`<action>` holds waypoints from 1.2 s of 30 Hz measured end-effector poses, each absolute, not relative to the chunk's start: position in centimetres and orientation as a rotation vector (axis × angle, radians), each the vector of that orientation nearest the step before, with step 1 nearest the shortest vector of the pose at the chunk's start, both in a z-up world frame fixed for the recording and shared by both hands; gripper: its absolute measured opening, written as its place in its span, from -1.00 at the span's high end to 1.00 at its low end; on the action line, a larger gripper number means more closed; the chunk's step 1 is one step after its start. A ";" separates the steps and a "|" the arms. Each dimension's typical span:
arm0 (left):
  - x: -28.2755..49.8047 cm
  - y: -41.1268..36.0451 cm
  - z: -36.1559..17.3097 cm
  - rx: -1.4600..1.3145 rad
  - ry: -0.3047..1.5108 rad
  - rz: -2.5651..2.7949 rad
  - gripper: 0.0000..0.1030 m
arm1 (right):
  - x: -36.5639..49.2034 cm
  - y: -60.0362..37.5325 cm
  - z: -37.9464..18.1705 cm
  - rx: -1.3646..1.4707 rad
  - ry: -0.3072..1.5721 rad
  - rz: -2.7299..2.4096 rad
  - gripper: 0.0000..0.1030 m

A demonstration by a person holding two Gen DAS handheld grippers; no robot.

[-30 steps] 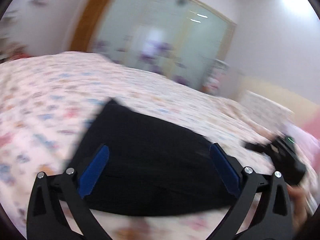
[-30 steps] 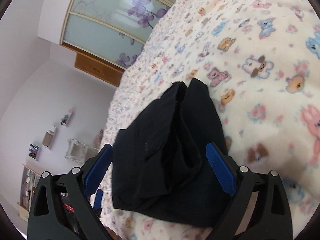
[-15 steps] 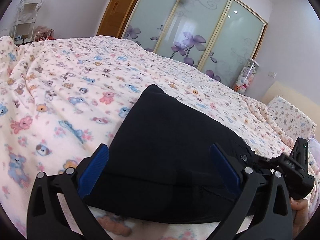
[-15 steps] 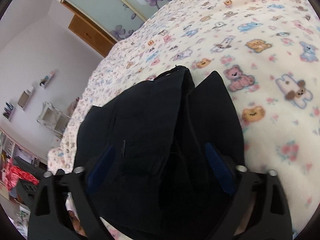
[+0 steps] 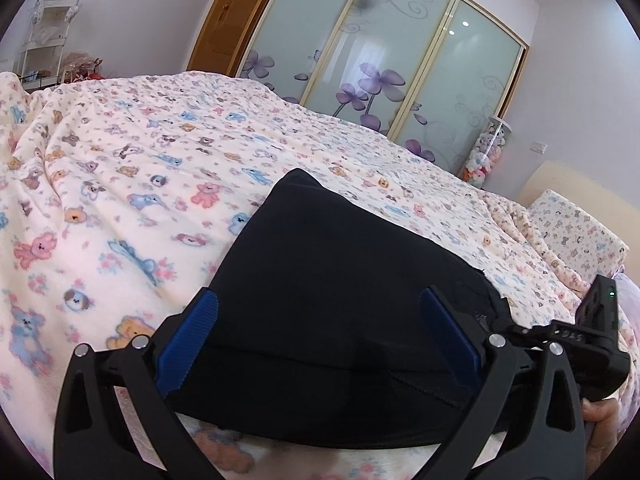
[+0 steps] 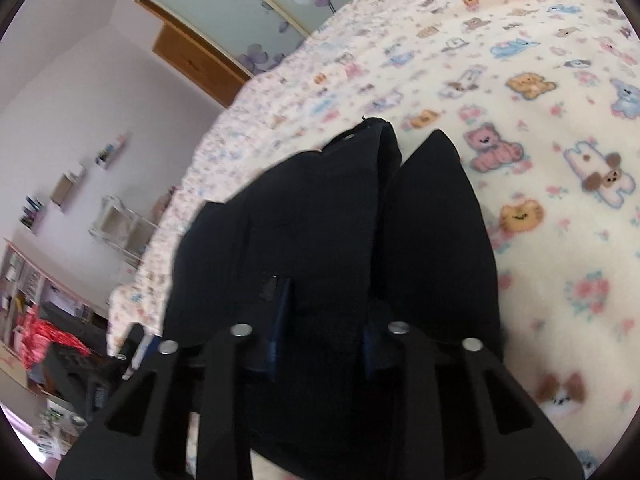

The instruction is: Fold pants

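Observation:
The black pants [image 5: 332,300] lie folded in a thick bundle on the bed's teddy-print blanket [image 5: 132,168]. My left gripper [image 5: 320,336] is open, its blue-padded fingers [image 5: 188,340] straddling the near edge of the bundle. My right gripper [image 6: 324,320] is closing on a fold of the pants [image 6: 344,248], with cloth bunched between its narrowed jaws and partly hiding the pads. The right gripper's body also shows in the left wrist view [image 5: 580,344], at the bundle's right end.
A sliding wardrobe with purple flower glass [image 5: 384,52] stands beyond the bed. A wooden door [image 5: 224,28] and a white shelf rack [image 5: 44,40] are at the far left. A pillow [image 5: 576,232] lies at the right. Cluttered shelves [image 6: 28,280] stand off the bed's side.
My right gripper has moved into the pants and its jaws have narrowed onto a fold. My left gripper has steadied over the bundle's near edge and stays open.

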State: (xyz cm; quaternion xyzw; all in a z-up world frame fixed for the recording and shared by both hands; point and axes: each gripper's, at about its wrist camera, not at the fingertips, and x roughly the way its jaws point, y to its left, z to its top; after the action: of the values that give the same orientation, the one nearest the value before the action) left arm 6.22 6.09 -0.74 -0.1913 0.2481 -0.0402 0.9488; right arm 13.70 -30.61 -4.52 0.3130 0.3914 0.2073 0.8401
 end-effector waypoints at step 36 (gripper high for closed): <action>12.4 0.6 -2.9 -0.097 0.770 -0.141 -0.96 | 10.4 -32.7 -5.7 0.776 0.839 0.433 -0.01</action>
State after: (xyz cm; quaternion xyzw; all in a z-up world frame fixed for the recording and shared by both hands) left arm 12.40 0.61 -2.88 -0.0470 0.3751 -0.0685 0.9233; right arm 10.42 -32.74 -5.65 0.3645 0.3937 0.2031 0.8191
